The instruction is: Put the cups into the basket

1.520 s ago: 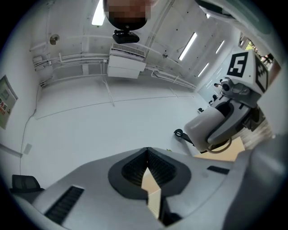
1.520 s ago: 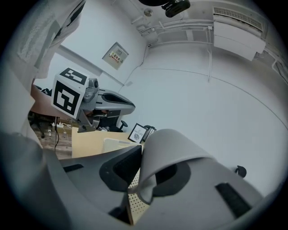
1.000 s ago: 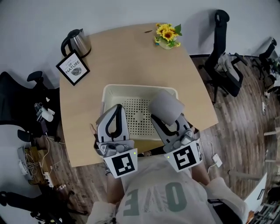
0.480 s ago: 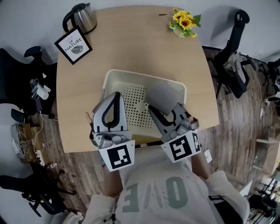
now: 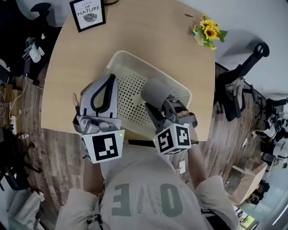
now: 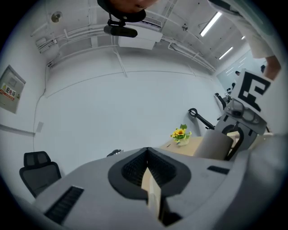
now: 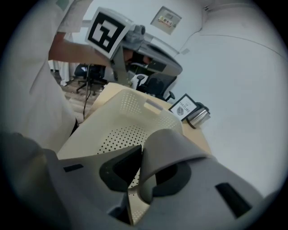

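While the right tool [image 5: 157, 102] kept its jaws clenched on the wall of the plain grey cup [image 5: 156, 91], it had tipped steeply downward and sunk lower over the last second. The cup, which a moment earlier overlapped the far right rim of the cream perforated plastic basket [image 5: 122, 67], now hung inside that rim, over the right half of the dotted floor. In the right gripper view the cup lay on its side between the jaws, mouth towards the camera, with the basket floor showing beyond it; whether it touched that floor could not be told. The left tool [image 5: 109, 79] had drifted along the basket's near left side, its jaws closed together on nothing. No other cup showed on the pale wooden tabletop [image 5: 148, 31], only a small pot of sunflowers [image 5: 208, 32] at the far right and a black-framed picture [image 5: 87, 12] at the far left. The delivery looked almost complete: a little more lowering, then letting go, seemed all this cup needed
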`<state>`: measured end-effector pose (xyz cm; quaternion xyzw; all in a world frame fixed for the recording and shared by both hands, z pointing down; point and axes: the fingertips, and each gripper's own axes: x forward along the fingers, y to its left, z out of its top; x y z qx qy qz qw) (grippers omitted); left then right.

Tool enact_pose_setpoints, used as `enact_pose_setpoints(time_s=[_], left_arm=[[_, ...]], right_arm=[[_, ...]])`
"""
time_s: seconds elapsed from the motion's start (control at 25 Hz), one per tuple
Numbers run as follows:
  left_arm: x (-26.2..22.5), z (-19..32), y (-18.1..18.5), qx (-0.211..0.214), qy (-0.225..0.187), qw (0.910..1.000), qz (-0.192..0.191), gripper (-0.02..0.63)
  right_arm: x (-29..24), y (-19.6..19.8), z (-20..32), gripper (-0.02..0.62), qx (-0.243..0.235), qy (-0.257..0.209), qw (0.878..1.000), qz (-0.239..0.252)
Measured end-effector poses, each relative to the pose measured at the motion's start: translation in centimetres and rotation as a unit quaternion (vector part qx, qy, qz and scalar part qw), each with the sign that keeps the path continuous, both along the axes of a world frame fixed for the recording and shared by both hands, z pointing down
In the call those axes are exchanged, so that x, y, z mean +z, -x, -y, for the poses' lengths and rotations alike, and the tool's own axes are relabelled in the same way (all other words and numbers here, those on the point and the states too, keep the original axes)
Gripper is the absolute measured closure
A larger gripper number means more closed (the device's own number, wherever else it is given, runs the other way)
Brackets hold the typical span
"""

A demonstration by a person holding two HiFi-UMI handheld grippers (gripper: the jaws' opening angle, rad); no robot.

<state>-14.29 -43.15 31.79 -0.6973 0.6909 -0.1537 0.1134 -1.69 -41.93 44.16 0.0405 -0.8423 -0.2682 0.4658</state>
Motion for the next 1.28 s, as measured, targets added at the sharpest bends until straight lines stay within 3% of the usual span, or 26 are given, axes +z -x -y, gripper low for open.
enact_pose_setpoints(time_s=[0.24, 0.52, 0.92, 1.28], left_arm=[[1.1, -1.7, 2.2, -0.038, 0.011, 0.9991, -0.017, 0.598], [3.8, -4.2, 4.6, -0.085, 0.025, 0.9946, -0.055, 0.598], [5.6, -4.7, 5.4, -0.109, 0.032, 0.9898, -0.086, 0.598], [6.3, -5.0, 6.1, -0.125, 0.035, 0.9874, -0.09, 0.598]], right_arm=[[4.6, 0.3, -0.6, 0.535, -0.097, -0.042, 0.985, -0.135], [9.3, -1.2, -2.0, 0.535, -0.211, -0.033, 0.939, -0.27], [12.2, -2.4, -2.2, 0.535, -0.229, 0.008, 0.915, -0.333], [13.7, -3.1, -1.3, 0.535, -0.239, -0.004, 0.902, -0.36]])
